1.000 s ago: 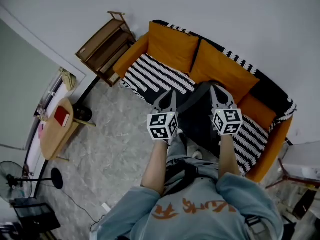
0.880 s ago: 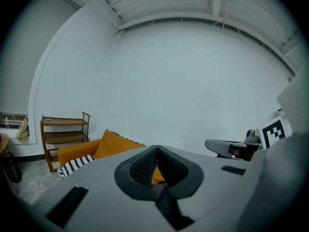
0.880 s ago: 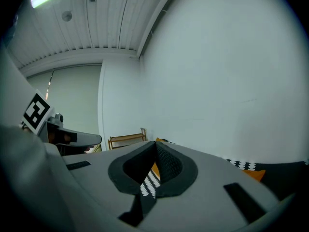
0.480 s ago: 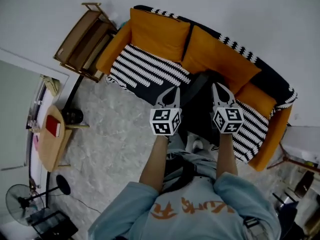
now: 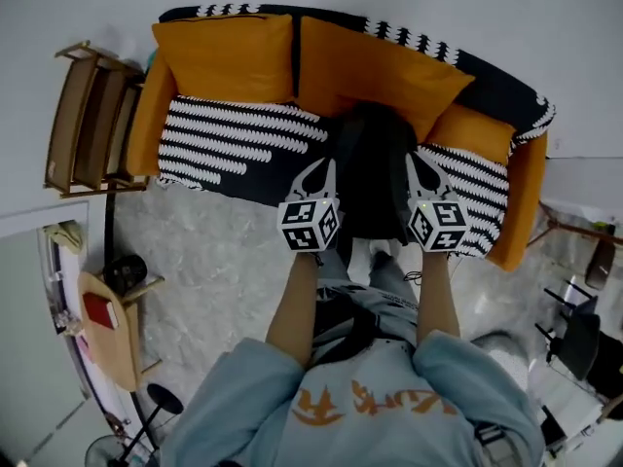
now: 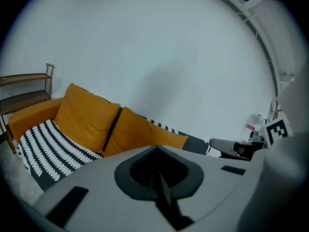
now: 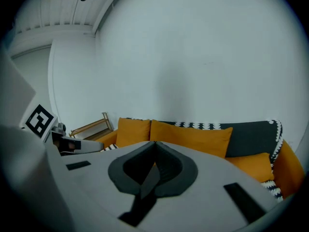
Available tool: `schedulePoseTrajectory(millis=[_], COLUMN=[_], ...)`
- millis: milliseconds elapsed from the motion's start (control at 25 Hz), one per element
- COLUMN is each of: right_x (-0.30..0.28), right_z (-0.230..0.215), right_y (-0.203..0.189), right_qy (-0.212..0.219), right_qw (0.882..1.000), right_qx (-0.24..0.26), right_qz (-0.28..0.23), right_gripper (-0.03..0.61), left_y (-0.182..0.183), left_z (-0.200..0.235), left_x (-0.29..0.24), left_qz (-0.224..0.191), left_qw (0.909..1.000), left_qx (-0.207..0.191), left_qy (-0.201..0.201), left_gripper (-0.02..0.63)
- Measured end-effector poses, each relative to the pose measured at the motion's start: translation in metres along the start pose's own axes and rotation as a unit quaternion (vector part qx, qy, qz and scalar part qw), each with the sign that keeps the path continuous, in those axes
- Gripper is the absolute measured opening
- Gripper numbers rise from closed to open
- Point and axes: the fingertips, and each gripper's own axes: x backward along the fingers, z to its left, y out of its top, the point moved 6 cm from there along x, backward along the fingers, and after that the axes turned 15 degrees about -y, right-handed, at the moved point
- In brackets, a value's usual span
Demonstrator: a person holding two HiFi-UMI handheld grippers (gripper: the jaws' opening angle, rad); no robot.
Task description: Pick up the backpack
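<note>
We hold two grippers out over one sofa [image 5: 518, 212], and both are closed and empty. In the left gripper view, the left gripper [image 5: 329, 163] has its jaws pressed together with nothing between them. The right gripper view shows the same of the right gripper [image 5: 411, 156]. Each carries one marker cube [image 5: 310, 225] at its near end, so we count two cubes.

There is one backpack [image 5: 375, 163], black. From the head view it lies in the gap between the two grippers, just to the right of the left one and just to the left of the right one. It lies on the sofa seat with its top against the backrest. Neither gripper has hold of it, and we cannot tell whether either one touches its sides.

Beyond the jaw tips we count two large orange cushions [image 5: 229, 56], side by side against the sofa's back. One striped throw [image 5: 234, 139], black and white, covers the seat to the left of the left gripper. One wooden shelf [image 5: 86, 120] stands further out on that side. Well behind it and further left is one round table [image 5: 115, 343] with one red thing [image 5: 97, 311] on it.
</note>
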Motion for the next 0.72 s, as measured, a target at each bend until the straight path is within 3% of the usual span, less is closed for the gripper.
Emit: schedulePoseTrajectory(millis=[200, 320, 520, 720], right_x=[-0.001, 0.003, -0.011, -0.032], right_z=[-0.022, -0.031, -0.065, -0.078], right_y=[-0.016, -0.026, -0.051, -0.074], right_qy=[-0.045, -0.055, -0.059, -0.029], right_qw=[0.998, 0.997, 0.994, 0.992], right_qx=[-0.023, -0.032, -0.056, -0.071], right_qz=[0.024, 0.039, 0.069, 0.104], right_gripper=[-0.002, -0.002, -0.002, -0.002], left_y=[-0.009, -0.020, -0.037, -0.056], left_z=[0.004, 0.009, 0.011, 0.017], left_x=[-0.038, -0.051, -0.082, -0.096], left_qz=[0.042, 0.063, 0.076, 0.093], left_qw=[0.9979, 0.9961, 0.9944, 0.9909], left_qx=[0.007, 0.025, 0.044, 0.075], left_qy=[-0.048, -0.056, -0.059, -0.063], left_gripper=[0.020, 0.020, 0.020, 0.020])
